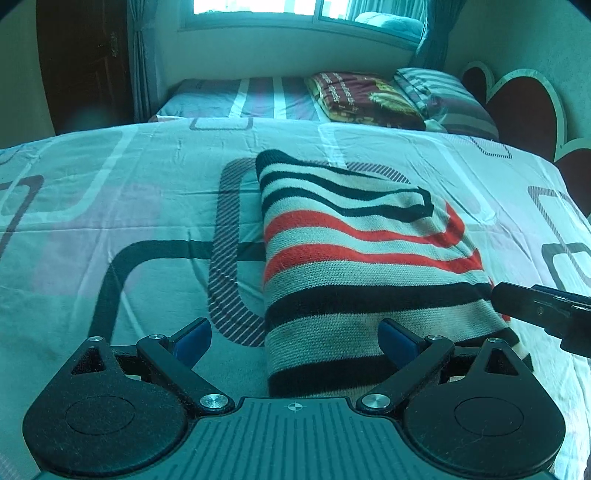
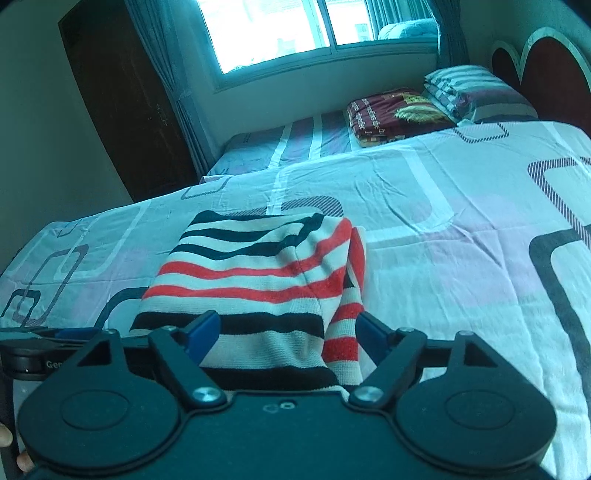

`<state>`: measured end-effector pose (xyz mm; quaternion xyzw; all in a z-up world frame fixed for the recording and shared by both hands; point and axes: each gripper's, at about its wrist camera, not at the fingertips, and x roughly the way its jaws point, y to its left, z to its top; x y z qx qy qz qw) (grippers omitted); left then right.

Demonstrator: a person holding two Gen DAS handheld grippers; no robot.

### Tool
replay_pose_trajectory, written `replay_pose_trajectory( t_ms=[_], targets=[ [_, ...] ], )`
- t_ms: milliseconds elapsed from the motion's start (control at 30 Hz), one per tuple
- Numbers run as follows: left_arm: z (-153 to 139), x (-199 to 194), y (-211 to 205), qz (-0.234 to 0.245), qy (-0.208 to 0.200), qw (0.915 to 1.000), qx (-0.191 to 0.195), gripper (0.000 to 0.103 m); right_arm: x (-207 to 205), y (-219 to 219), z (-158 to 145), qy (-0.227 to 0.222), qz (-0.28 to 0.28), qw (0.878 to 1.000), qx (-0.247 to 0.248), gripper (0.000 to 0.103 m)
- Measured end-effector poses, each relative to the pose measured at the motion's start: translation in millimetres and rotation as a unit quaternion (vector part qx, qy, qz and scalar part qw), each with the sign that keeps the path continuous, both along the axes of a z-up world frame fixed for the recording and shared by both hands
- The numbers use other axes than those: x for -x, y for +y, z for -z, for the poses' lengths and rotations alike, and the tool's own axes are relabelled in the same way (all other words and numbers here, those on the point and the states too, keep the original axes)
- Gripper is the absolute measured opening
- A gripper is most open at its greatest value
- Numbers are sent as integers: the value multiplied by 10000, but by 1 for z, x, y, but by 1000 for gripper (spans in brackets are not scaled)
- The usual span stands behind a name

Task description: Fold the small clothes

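Observation:
A folded striped knit sweater [image 1: 354,258], white with black and red bands, lies on the patterned bed sheet [image 1: 110,206]. My left gripper [image 1: 295,339] is open, its jaws wide apart over the sweater's near left edge. In the right wrist view the sweater [image 2: 251,280] lies in a compact fold with a sleeve [image 2: 347,325] hanging along its right side. My right gripper [image 2: 288,336] is open over the sweater's near right corner, with the sleeve between its jaws. The right gripper's finger also shows in the left wrist view [image 1: 539,306], beside the sweater's right edge.
A second bed with a striped sheet [image 1: 236,99] stands behind, holding a folded maroon blanket [image 1: 365,98] and a striped pillow [image 1: 443,96]. A heart-shaped headboard [image 1: 524,107] is at the right. A dark door [image 2: 125,99] and a window [image 2: 273,29] are at the back.

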<state>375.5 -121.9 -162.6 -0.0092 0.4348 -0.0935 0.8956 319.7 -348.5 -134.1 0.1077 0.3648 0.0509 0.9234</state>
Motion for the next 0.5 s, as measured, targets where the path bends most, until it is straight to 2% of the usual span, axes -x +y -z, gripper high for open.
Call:
replay_pose_trajectory(
  t_ms=[167,233,500],
  targets=[
    [11,-11,0,13,103,9998,182,96,-10,-6,13,172,-3,9998,-79,82],
    [13,-16,2,27,148,9994,300,96,-15,-11,18,265,4,9995,-196,87],
    [25,-35,3,112,349,9967,728,96,-35,-26,37,528,100,9969,-571,87]
  ],
)
